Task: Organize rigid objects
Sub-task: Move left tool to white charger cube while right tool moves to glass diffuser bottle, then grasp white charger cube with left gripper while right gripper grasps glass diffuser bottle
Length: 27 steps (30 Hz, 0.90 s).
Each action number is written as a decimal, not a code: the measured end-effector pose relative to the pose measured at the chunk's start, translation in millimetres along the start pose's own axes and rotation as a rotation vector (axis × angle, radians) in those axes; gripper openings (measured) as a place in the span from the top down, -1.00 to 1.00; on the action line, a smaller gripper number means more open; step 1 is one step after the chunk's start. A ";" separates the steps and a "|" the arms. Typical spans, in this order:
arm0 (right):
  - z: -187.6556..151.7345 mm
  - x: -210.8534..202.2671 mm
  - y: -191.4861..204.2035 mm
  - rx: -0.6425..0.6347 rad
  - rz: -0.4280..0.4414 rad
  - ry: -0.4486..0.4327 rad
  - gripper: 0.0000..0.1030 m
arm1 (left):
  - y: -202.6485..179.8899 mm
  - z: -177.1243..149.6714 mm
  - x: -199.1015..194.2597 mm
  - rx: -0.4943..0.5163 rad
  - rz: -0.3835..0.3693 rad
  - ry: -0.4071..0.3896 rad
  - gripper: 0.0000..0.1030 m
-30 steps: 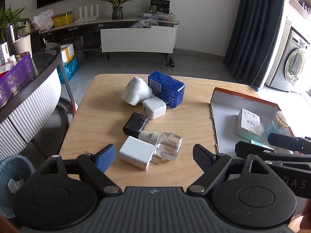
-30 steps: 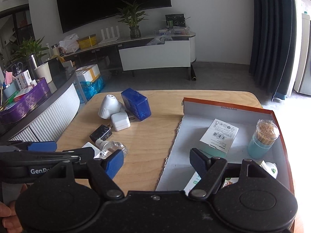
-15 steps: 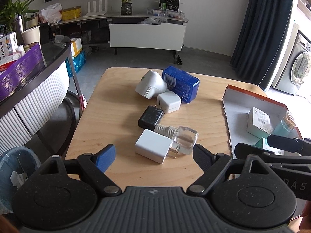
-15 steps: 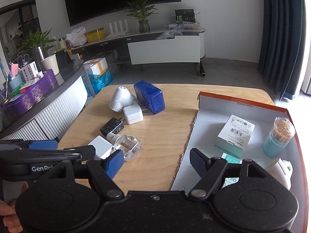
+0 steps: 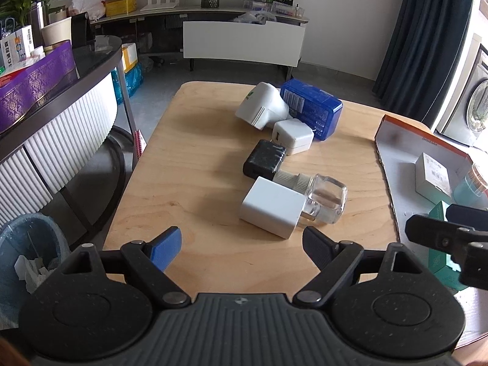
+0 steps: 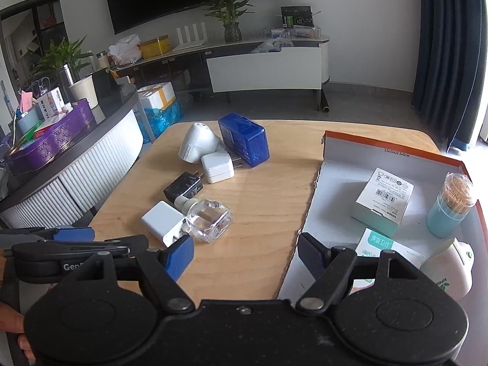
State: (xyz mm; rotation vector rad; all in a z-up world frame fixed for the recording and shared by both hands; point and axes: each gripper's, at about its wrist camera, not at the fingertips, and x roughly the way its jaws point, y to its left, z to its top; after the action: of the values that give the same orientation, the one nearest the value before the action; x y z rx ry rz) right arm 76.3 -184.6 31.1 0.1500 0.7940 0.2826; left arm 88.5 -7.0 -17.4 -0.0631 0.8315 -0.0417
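Left wrist view: left gripper (image 5: 241,241) fingers apart, holding nothing | right gripper (image 6: 245,251) fingers apart too, empty | six things, among them white charger (image 5: 271,210) and glass bottle (image 5: 326,196), wait on counter (image 5: 189,183) | box (image 6: 341,195) already holds four | sorting looks partly done

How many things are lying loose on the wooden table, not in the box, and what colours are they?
White: 3 (rounded white plug adapter, small white cube charger, large white square charger)
Blue: 1 (blue plastic box)
Black: 1 (black charger)
Clear: 1 (clear glass bottle with ribbed cap)
Total: 6
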 end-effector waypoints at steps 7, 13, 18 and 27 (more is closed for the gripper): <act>-2.6 2.8 -9.5 0.023 -0.002 0.004 -0.73 | -8.1 0.6 25.2 0.087 -0.032 -0.011 -0.73; -1.7 6.9 -15.6 0.036 -0.011 0.011 -0.73 | -17.8 -0.8 40.3 0.163 -0.067 -0.012 -0.75; -1.2 12.2 -16.2 0.037 -0.013 0.021 -0.73 | -18.3 -0.3 44.4 0.171 -0.072 -0.046 -0.53; 3.9 26.9 -7.2 0.004 0.026 0.044 -0.73 | -4.9 0.6 33.7 0.141 -0.059 -0.065 -0.28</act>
State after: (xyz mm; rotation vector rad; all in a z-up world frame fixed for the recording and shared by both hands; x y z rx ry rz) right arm 98.4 -183.3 13.8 0.1587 0.8372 0.3099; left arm 111.6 -13.9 -41.5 0.0442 0.7599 -0.1526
